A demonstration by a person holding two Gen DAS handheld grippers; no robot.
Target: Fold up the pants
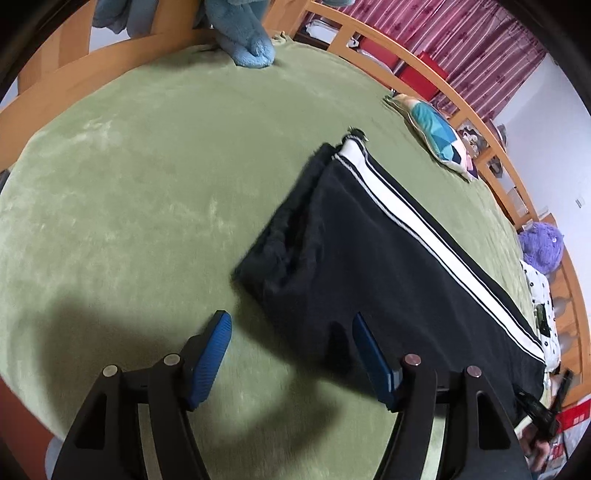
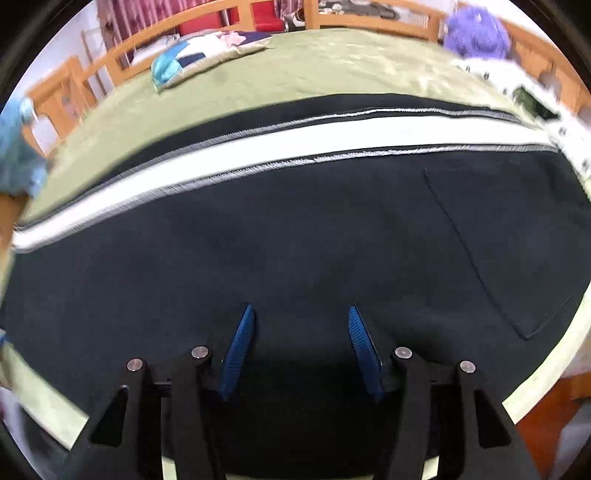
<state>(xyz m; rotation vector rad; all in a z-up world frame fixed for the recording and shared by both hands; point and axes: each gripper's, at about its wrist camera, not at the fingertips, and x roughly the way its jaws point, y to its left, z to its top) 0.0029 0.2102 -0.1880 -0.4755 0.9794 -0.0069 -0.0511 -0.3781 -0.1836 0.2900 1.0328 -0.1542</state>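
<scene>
Dark navy pants [image 1: 373, 266] with a white side stripe lie flat on the green bed cover [image 1: 129, 192], legs laid one on the other, cuffs toward the far end. My left gripper [image 1: 291, 321] is open and empty, hovering just above the near left edge of the leg, one finger over the cover and one over the cloth. In the right wrist view the pants [image 2: 295, 236] fill the frame, with a back pocket at right. My right gripper [image 2: 301, 314] is open and empty, close above the dark cloth.
A blue plush toy [image 1: 247, 40] sits at the far edge of the bed. A patterned cushion [image 1: 436, 129] lies by the wooden rail [image 1: 424, 70]. A purple plush [image 2: 476, 33] and a white spotted cloth [image 1: 543, 295] lie near the waist end.
</scene>
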